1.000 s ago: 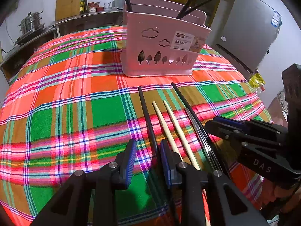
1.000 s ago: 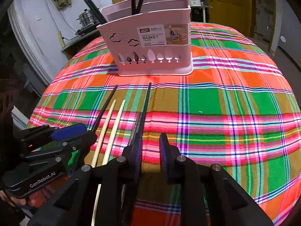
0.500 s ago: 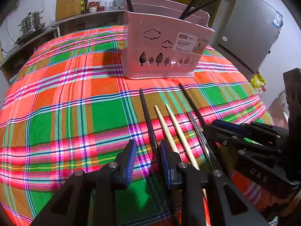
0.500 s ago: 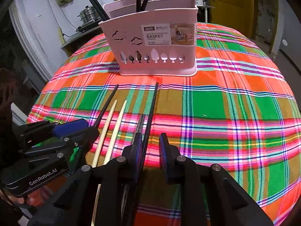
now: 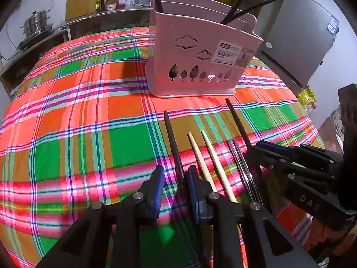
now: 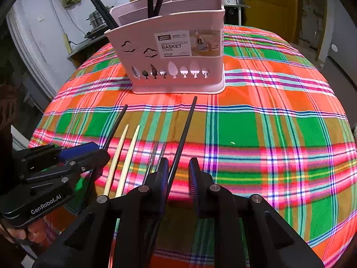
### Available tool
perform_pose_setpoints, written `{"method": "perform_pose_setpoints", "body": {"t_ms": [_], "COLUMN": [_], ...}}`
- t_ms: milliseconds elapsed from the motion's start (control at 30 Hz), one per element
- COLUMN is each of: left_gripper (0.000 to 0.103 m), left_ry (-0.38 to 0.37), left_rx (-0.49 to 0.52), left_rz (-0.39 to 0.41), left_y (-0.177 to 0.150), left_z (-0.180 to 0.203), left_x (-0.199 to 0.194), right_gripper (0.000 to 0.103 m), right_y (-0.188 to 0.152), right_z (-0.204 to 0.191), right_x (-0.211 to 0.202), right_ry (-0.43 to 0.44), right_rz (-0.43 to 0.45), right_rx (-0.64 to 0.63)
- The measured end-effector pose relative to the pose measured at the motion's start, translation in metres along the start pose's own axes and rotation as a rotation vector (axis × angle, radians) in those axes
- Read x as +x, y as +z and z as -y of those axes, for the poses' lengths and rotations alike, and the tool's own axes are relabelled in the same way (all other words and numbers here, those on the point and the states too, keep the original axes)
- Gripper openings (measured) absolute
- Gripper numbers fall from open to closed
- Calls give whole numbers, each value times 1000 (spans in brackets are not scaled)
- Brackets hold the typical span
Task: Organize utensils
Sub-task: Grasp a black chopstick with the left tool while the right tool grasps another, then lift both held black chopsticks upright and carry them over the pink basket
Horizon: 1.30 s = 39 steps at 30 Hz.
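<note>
Left gripper (image 5: 174, 187): my jaws have just been closing and stand part open around the left black chopstick (image 5: 173, 143), which runs between the pads beside the right one; I cannot see both pads pressing on it.
Right gripper (image 6: 178, 176): jaws part open, the right black chopstick (image 6: 184, 131) rising between them beside the left pad; no clamp visible here either.
Step in hand: I judge I am about to pinch one black stick with each hand.
How to do it well: I should centre each stick between the pads and close fully before lifting, keeping clear of the wooden chopsticks (image 5: 207, 158) and the metal chopsticks (image 5: 239, 160) lying between the black ones.
Where things are: all sticks lie on the plaid tablecloth (image 5: 78, 120), tips toward the pink basket (image 6: 174, 53), near it but apart.
Look: the black sticks are slim, dark and tapered; several like them already stand in the basket.
</note>
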<state>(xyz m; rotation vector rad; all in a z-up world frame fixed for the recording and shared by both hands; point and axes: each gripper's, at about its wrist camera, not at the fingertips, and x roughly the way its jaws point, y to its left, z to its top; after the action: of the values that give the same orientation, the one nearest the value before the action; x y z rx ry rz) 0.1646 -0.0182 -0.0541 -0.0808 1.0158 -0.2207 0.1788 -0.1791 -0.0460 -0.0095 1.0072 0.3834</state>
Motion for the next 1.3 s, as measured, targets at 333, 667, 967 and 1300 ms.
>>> {"method": "perform_pose_setpoints", "body": {"t_ms": [333,667,967,1300], "left_gripper": [16,11,11,5], "left_ry": [-2,9,27,16], "left_rx": [0,-26,2,-11], "left_rz": [2,-8,-20,-9], "left_y": [8,9,16,19], "left_z": [-3,-9,-4,-8], "left_x": [5,5,9,-2], "right_gripper": [10,11,11,9], "right_y": [9,11,24,23], "right_z": [-1,11,1,7], "right_x": [8,6,16,-3], "right_ry": [-9,1,-49,9], "right_rz": [-16,-39,-55,0], "right_rx": [-23,20,-6,10]}}
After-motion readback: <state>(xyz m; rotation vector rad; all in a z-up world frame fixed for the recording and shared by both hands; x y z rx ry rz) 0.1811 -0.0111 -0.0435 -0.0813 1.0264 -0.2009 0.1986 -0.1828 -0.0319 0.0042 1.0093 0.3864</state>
